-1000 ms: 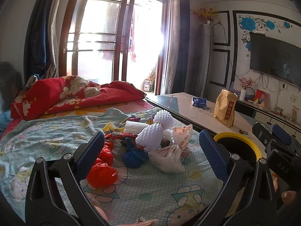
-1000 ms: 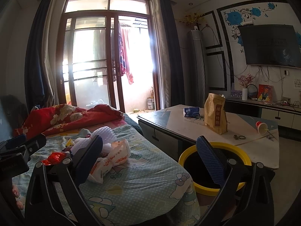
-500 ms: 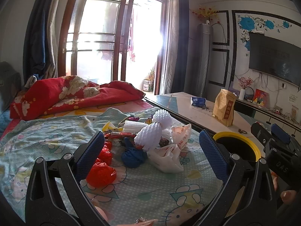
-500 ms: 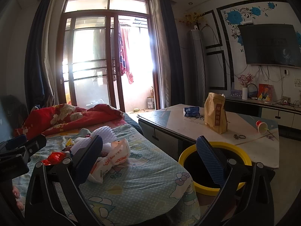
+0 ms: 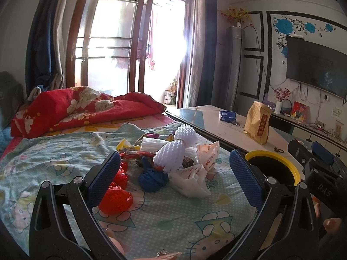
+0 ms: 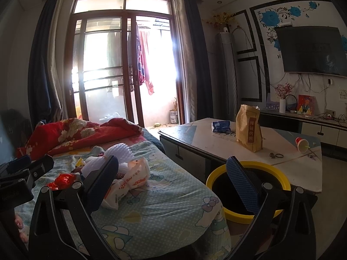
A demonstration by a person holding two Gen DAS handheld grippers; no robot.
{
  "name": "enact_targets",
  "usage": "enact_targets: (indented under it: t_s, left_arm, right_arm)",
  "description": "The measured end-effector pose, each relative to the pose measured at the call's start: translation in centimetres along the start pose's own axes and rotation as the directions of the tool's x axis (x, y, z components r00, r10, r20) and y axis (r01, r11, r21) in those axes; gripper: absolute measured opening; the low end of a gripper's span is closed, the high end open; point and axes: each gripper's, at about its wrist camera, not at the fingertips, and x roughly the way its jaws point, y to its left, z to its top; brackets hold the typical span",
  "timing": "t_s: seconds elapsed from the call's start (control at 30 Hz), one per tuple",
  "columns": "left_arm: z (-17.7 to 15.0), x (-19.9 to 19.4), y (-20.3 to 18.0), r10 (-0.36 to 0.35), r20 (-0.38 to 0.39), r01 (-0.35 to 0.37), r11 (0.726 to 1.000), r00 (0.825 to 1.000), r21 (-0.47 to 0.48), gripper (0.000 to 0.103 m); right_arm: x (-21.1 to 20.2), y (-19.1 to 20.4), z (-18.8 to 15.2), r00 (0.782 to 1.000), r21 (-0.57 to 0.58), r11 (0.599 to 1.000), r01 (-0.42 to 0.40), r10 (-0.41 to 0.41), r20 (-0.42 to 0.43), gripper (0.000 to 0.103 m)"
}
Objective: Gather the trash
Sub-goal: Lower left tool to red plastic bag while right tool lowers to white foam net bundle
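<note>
Judging by how things lie, the collecting has barely begun: the whole pile of trash sits untouched on the bed point(image 5: 71, 151), and neither gripper holds anything. The left gripper point(image 5: 173, 175) hangs above the cartoon-print sheet with its blue-padded jaws spread wide, framing the heap without touching it. Within that frame lie a red plastic bag point(image 5: 115, 199) nearest the left pad, a blue plastic bag point(image 5: 153, 178) just beside it, two white foam fruit nets point(image 5: 171, 157) propped on top of the pile, and crumpled white printed bags point(image 5: 195, 181) toward the bed's edge; smaller wrappers, yellow and red, peek out behind them. The right gripper point(image 6: 173, 177) is likewise wide open and empty, held off the near corner of the bed, with its right pad in front of the mouth of the yellow-rimmed bin point(image 6: 279, 177). That bin stands on the floor between the bed and a low table point(image 6: 206, 145); its inside looks dark, and whether anything is already in it cannot be told. On the table stand a brown paper pouch point(image 6: 248, 130), a blue packet point(image 6: 221, 126) and a tipped red paper cup point(image 6: 301, 144); whether these count as trash is unclear. Every piece on the bed is left to pick up and carry over to the bin.
</note>
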Motion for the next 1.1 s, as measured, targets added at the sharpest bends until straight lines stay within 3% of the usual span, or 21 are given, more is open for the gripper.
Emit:
enact_targets:
  t_s: [0.17,0.37,0.6,0.9,1.1]
  left_arm:
    - [-0.3,0.2,-0.3,0.002,-0.015,-0.002,1.000,1.000,-0.006,0.092]
    - [0.3,1.0,1.6,0.058,-0.025,-0.059,0.998,0.998,-0.035,0.092]
    - [1.3,1.5,5.3,0.154,-0.016,-0.154,0.984,0.988,-0.086,0.092]
    - [1.8,2.0,10.3,0.281,-0.048,-0.285,0.948,0.958,-0.138,0.092]
    - [0.4,4.0,13.6,0.268,-0.153,-0.294,0.939,0.951,-0.181,0.092]
  right_arm:
    - [1.0,0.1,-0.1,0.998,0.005,0.999,-0.050,0.050,-0.035,0.097]
    - [2.8,2.0,0.7,0.985,-0.008,0.989,-0.149,0.148,-0.094,0.097]
    - [6.3,6.0,1.2,0.946,-0.002,0.963,-0.269,0.263,-0.189,0.097]
    - [10.5,10.4,0.9,0.903,-0.002,0.946,-0.325,0.310,-0.298,0.097]
    - [14.3,12.4,0.7,0.872,0.016,0.943,-0.333,0.315,-0.375,0.097]
